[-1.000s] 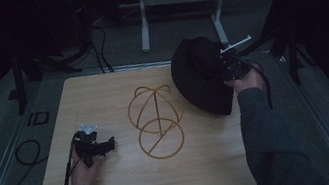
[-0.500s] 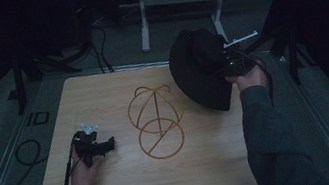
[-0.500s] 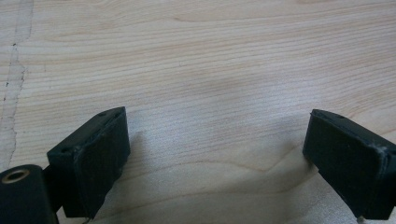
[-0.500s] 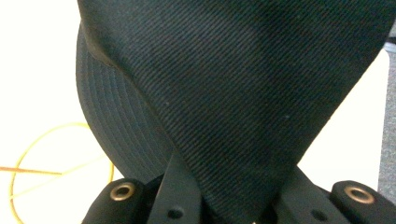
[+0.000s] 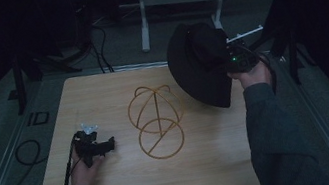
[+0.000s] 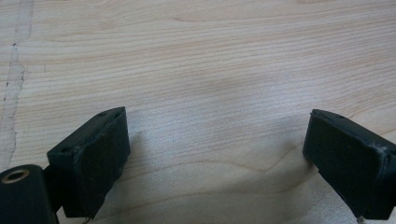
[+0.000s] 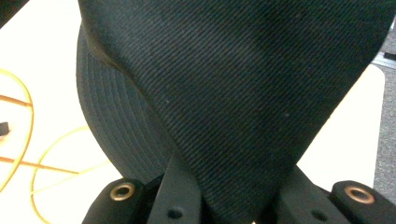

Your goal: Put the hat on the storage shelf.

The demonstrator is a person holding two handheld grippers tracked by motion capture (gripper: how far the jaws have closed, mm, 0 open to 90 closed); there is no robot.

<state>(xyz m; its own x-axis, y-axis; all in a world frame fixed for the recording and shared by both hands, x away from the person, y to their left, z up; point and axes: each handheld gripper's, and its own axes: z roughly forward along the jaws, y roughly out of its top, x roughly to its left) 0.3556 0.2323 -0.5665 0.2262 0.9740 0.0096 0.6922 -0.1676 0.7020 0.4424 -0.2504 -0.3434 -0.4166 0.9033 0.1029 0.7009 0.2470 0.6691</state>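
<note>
A black brimmed hat (image 5: 201, 63) hangs in the air over the table's far right, its brim drooping toward the wood. My right gripper (image 5: 234, 59) is shut on the hat's cloth (image 7: 243, 107), which bunches between the jaws in the right gripper view. A gold wire hat stand (image 5: 157, 119) with a domed top and ring base stands at the table's middle, left of the hat; its wires (image 7: 28, 140) show at the left of the right gripper view. My left gripper (image 5: 105, 145) rests on the wood near the front left, open, with bare wood between its pads (image 6: 93, 158).
The light wooden table (image 5: 102, 98) has dark floor around it. A black cable (image 5: 31, 155) loops on the floor at the left. A metal frame leg (image 5: 143, 20) stands beyond the far edge.
The right gripper has lifted the hat higher and slightly leftward, toward the stand. The left gripper has stayed in place.
</note>
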